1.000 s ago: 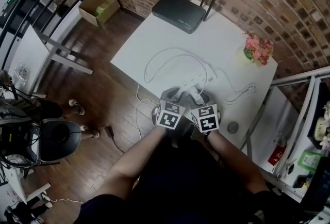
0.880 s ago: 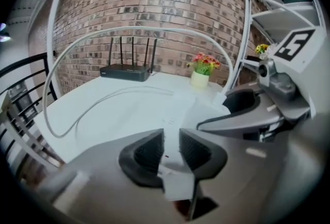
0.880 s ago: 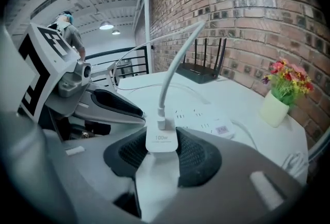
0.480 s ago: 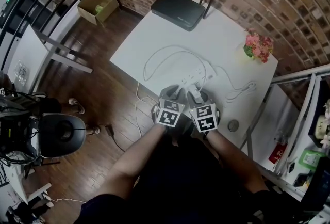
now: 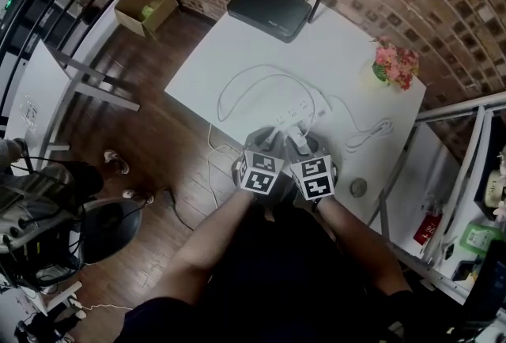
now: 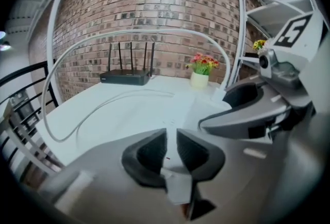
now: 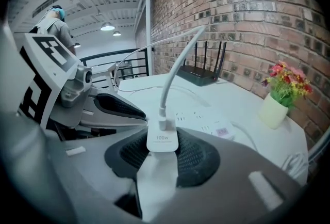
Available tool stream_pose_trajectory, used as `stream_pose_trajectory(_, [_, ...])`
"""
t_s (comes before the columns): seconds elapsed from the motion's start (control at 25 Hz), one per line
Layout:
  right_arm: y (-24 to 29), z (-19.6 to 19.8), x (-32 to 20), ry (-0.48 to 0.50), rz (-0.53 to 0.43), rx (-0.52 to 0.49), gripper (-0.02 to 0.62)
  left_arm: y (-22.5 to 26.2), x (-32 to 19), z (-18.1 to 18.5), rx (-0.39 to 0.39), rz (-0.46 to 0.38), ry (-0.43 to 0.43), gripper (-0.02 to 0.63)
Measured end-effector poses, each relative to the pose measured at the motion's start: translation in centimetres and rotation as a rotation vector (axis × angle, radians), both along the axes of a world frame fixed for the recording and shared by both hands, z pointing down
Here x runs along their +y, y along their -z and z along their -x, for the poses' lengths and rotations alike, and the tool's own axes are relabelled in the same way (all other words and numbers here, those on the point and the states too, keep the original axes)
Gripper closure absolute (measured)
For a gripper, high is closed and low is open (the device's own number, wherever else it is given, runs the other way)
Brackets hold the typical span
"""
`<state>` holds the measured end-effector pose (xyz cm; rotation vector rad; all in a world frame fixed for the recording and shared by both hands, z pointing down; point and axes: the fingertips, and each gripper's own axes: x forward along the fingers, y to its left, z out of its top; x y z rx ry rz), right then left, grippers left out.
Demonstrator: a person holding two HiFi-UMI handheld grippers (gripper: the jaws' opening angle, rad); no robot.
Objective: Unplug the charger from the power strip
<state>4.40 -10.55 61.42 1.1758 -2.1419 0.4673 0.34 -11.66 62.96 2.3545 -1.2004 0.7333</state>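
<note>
A white power strip [image 5: 300, 107] lies on the white table [image 5: 237, 49], its near end between my two grippers. A white charger [image 7: 162, 139] marked 100w stands in that end, and its cable [image 7: 175, 68] arcs upward. My right gripper [image 7: 162, 153] is shut on the charger, a pad pressing each side. My left gripper [image 6: 171, 138] is beside it on the left. Its jaws are nearly together on a thin white edge, which looks like the strip's end. Both grippers' jaws have just been closing. In the head view the left gripper [image 5: 273, 142] and right gripper [image 5: 301, 145] sit side by side.
A black router [image 5: 269, 5] stands at the table's far edge and a flower pot [image 5: 393, 69] at the far right. A loose white cable [image 5: 368, 134] and a small round object [image 5: 357, 188] lie right of the strip. A cardboard box [image 5: 146, 5] sits on the floor.
Both grippers stay at the power strip's near end. The whole scene has slid slightly upward in the head view. The feet on the floor at the left have shifted.
</note>
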Motion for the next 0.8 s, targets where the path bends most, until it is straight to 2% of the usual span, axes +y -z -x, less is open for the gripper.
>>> stream_pose_trajectory(0.16, [-0.2, -0.1, 0.1, 0.006, 0.017, -0.008, 0.454, -0.2, 0.0, -0.1, -0.014, -0.005, 0.008, 0.544])
stream_pose_trajectory(0.4, [1.2, 0.6, 0.0, 0.033, -0.038, 0.048, 0.454, -0.1, 0.1, -0.2, -0.018, -0.004, -0.002, 0.543])
stream_pose_trajectory(0.6, [0.2, -0.4, 0.1, -0.038, 0.01, -0.063, 0.453, -0.1, 0.1, -0.2, -0.022, -0.016, -0.007, 0.543])
stream_pose_trajectory(0.8, [1.5, 0.5, 0.2, 0.025, -0.05, 0.034, 0.454, -0.1, 0.1, -0.4, -0.026, -0.015, -0.009, 0.543])
